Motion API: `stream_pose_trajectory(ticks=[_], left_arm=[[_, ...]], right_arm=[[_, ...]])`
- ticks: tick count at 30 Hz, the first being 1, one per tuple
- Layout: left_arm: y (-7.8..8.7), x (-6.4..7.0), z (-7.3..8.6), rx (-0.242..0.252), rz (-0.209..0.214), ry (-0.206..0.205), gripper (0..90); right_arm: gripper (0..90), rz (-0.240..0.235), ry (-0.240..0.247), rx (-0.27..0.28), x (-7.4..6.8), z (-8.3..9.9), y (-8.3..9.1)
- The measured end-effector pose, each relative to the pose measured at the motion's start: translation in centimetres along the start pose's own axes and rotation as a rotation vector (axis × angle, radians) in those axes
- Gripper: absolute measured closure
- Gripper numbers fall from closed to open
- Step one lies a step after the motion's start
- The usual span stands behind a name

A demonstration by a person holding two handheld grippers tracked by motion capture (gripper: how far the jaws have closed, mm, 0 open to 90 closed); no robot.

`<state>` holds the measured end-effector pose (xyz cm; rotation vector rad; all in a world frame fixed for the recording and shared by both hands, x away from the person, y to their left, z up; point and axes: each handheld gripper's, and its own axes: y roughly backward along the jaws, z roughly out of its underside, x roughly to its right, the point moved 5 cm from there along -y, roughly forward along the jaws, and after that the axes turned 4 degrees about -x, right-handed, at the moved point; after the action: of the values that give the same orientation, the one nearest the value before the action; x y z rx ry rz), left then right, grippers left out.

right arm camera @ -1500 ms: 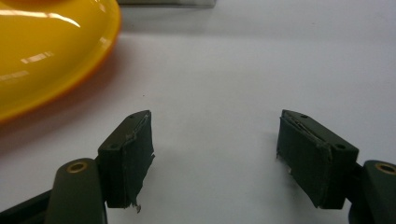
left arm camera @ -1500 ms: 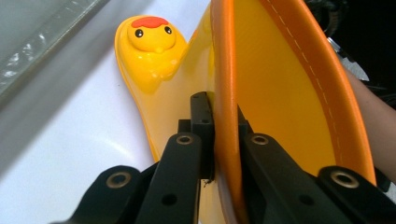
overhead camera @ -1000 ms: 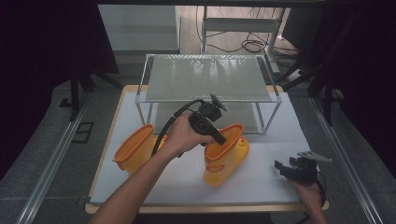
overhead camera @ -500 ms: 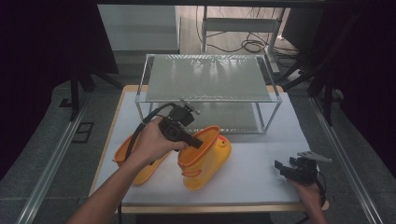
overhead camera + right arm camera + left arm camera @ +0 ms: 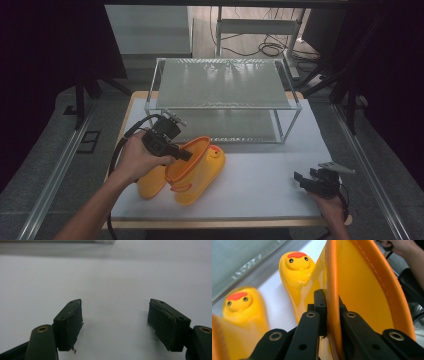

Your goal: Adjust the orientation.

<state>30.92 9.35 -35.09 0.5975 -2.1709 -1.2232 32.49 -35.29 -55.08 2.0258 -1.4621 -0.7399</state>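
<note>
Two yellow rubber boots with duck faces lie on the white table. My left gripper (image 5: 186, 155) is shut on the orange rim of one boot (image 5: 200, 170), holding it tilted beside the second boot (image 5: 151, 183). In the left gripper view the jaws pinch the rim (image 5: 331, 302); the held boot's duck face (image 5: 297, 262) and the second boot's blurred duck face (image 5: 237, 300) lie beyond. My right gripper (image 5: 303, 180) rests open near the table's front right corner; in the right gripper view its pads (image 5: 75, 322) stand wide apart over bare white surface.
A two-tier wire shelf rack (image 5: 222, 85) with a metal frame stands at the back of the white table (image 5: 260, 175). Dark curtains and cables surround the table. Metal rails (image 5: 55, 170) run along the floor on both sides.
My left gripper has carried the held boot leftward across the table until it sits against the second boot. The right gripper has stayed still.
</note>
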Motion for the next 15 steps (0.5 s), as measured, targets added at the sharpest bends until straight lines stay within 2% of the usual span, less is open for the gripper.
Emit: stream_pose_trajectory(ticks=[7, 15], left_arm=[[0.0, -2.1, 1.7, -0.001, -0.024, 0.025, 87.6], [-1.2, -3.2, 3.1, -0.034, -0.06, 0.026, 87.6]], right_arm=[[28.1, -0.003, -0.003, 0.001, 0.0, 0.0, 0.0], [28.1, 0.0, -0.002, -0.001, 0.0, 0.0, 0.0]])
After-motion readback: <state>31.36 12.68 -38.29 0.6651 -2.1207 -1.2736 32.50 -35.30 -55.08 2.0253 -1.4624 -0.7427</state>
